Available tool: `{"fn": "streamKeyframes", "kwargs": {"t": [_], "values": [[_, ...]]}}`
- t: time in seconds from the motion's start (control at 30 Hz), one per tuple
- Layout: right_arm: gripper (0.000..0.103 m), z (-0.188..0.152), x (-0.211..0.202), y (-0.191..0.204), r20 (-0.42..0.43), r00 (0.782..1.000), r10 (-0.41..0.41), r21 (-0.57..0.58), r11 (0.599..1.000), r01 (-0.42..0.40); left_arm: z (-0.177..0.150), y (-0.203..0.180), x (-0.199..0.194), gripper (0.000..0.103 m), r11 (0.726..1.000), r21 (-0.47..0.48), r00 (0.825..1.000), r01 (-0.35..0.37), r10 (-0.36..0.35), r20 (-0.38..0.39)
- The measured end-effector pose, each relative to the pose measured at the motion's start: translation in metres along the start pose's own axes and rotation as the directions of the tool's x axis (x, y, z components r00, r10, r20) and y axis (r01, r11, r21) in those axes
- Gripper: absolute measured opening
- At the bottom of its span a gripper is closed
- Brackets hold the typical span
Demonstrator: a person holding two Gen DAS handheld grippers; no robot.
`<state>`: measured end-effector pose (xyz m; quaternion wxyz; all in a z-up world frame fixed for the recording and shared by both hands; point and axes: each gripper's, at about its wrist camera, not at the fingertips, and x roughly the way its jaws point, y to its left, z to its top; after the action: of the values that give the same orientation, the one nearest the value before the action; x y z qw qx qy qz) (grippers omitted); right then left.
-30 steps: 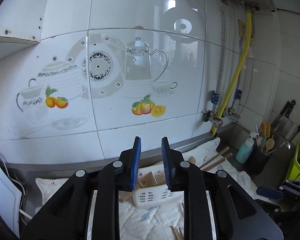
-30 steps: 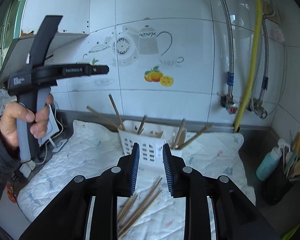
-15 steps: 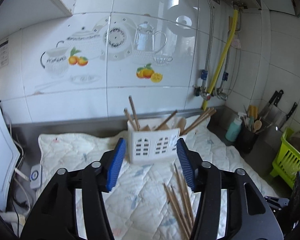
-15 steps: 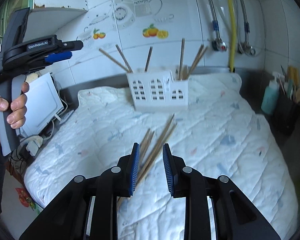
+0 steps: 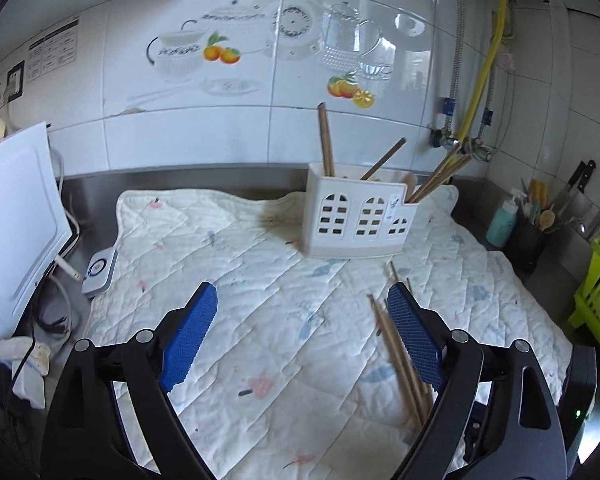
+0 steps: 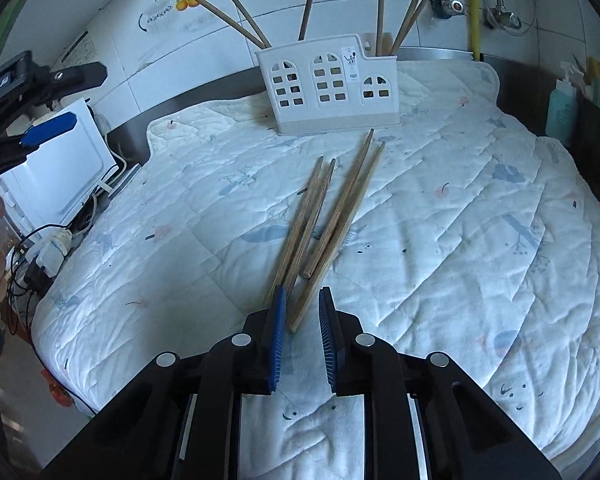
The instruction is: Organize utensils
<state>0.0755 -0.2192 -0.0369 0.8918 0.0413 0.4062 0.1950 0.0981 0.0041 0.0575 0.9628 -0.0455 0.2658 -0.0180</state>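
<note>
Several wooden chopsticks lie loose on the white quilted mat, in front of a white plastic utensil holder that has more chopsticks standing in it. My right gripper hovers low over the near ends of the loose chopsticks, jaws narrowly apart and empty. My left gripper is wide open and empty above the mat; the loose chopsticks lie by its right finger, the holder beyond. The left gripper also shows in the right wrist view, held high at the left.
A white appliance with cables stands left of the mat. A teal bottle, a black utensil cup, knives and a green rack stand at the right. Tiled wall and pipes lie behind the holder.
Both grippers tilted down from the wall toward the mat. The left gripper opened wide. The right gripper moved lower and closer to the loose chopsticks.
</note>
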Motion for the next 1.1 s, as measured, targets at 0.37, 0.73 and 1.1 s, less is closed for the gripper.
{"fn": "streamKeyframes", "kwargs": {"t": [0.37,0.73,1.1], "values": [[0.011,0.001,0.024,0.003,-0.054,0.997,-0.048,0.028,0.998,0.049,-0.027,0.017,0.019,0.088,0.999,-0.037,0.997,-0.039,0.036,-0.073],[0.007,0.0,0.013,-0.019,-0.035,0.99,-0.133,0.012,0.991,0.134,-0.062,-0.011,0.035,0.088,1.0,0.011,0.985,0.03,-0.027,-0.17],[0.007,-0.009,0.001,-0.038,-0.035,0.991,-0.128,0.004,0.992,0.128,-0.116,-0.059,0.052,0.074,0.986,0.022,0.931,0.163,-0.147,-0.335]]}}
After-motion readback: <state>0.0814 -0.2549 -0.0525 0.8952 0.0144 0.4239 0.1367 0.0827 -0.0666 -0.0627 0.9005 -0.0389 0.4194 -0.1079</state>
